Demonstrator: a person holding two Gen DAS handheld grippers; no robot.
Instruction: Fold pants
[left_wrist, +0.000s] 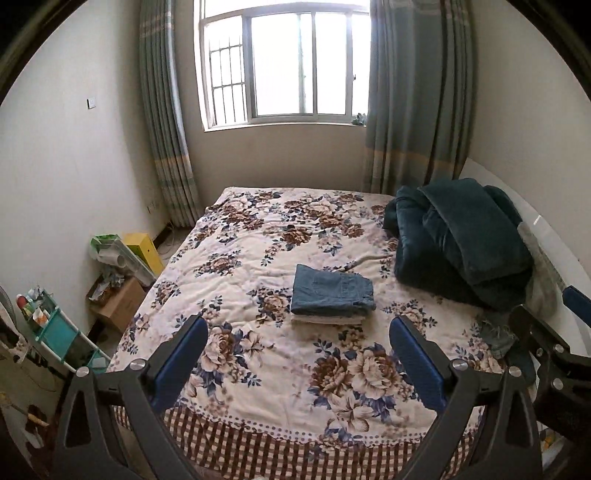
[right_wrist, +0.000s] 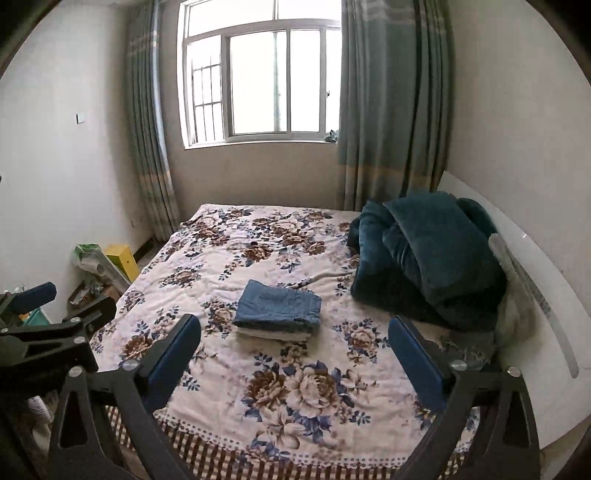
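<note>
The pants (left_wrist: 332, 291) lie folded into a compact blue denim rectangle near the middle of the bed (left_wrist: 258, 417), resting on top of what looks like 1 or 2 paler folded garments (left_wrist: 325, 319), so the pile reads as a tidy stack set where both tongs could reach it. Its edges are fairly square and nothing hangs loose, which suggests the folding itself is finished or very nearly so.

The left tongs (left_wrist: 299, 365) are spread wide, holding nothing, and sit back near the foot of the bed, well apart from the stack. The right tongs (right_wrist: 295, 363) are likewise spread and empty, also drawn back over the near edge of the floral cover (right_wrist: 295, 387). Each appears at the edge of the other's view, so the 2 are side by side. With both clear of the cloth, the stack is probably being left as it is.

To the right, against the white headboard (right_wrist: 535, 288), a dark green blanket (right_wrist: 424, 258) is heaped, near the stack but not touching it. A frayed bit of denim (left_wrist: 495, 334) shows below that heap; whether it is another pair waiting to be folded I cannot tell. Beyond the bed are the window (left_wrist: 284, 62) and curtains (left_wrist: 413, 96).
</note>
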